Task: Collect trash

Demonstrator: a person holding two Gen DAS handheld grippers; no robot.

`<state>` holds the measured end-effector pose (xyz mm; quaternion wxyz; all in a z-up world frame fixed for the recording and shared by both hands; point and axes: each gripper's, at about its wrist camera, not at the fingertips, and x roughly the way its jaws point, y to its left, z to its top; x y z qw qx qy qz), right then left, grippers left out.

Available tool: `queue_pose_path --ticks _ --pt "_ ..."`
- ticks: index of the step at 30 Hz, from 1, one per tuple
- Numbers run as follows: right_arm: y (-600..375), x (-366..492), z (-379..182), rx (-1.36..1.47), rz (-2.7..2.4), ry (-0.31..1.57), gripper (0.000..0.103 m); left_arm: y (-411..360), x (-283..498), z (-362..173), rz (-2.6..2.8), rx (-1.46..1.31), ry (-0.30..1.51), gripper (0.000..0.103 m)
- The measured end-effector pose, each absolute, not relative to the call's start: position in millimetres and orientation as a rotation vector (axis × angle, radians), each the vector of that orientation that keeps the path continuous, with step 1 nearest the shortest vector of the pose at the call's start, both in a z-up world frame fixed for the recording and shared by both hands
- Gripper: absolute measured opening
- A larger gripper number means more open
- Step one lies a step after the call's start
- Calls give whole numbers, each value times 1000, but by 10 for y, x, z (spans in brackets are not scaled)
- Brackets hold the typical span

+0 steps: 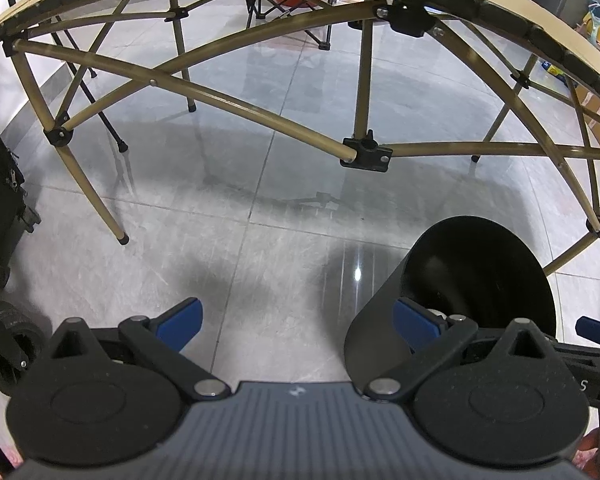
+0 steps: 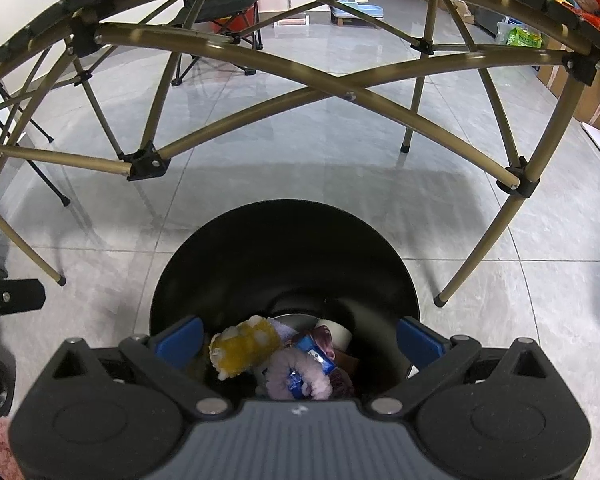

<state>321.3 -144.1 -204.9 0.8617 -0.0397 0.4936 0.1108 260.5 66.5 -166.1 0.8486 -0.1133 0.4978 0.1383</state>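
Both claws spread wide and empty over the black bin, trash already inside it.

My right gripper (image 2: 300, 338) has its blue fingers (image 2: 182, 338) well apart, holding nothing; directly below and between them I look into the black trash bin (image 2: 284, 248), where a yellow-and-white crumpled wrapper (image 2: 244, 346), a fuzzy lilac piece (image 2: 296, 376), a blue packet (image 2: 314, 354) and a white paper cup (image 2: 338, 334) lie heaped at the bottom. My left gripper (image 1: 300, 322) is just as open and empty, over bare grey floor tiles (image 1: 260, 264); the bin (image 1: 480, 276) sits at its right finger (image 1: 416, 320), whose tip reaches over the rim. Beyond both claws stands the folding table (image 1: 260, 96), its tan crossed legs ahead and its edge arching overhead.
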Motion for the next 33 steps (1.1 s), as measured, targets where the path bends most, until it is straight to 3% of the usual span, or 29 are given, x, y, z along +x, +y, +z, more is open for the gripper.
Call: queue_pose_path --ticks 18,33 --pt "-1525 3031 -1806 -71 247 958 103 573 2409 -1424 249 -207 939 103" --pt "-1794 2698 -1106 44 302 784 103 485 2036 -836 203 -241 752 103"
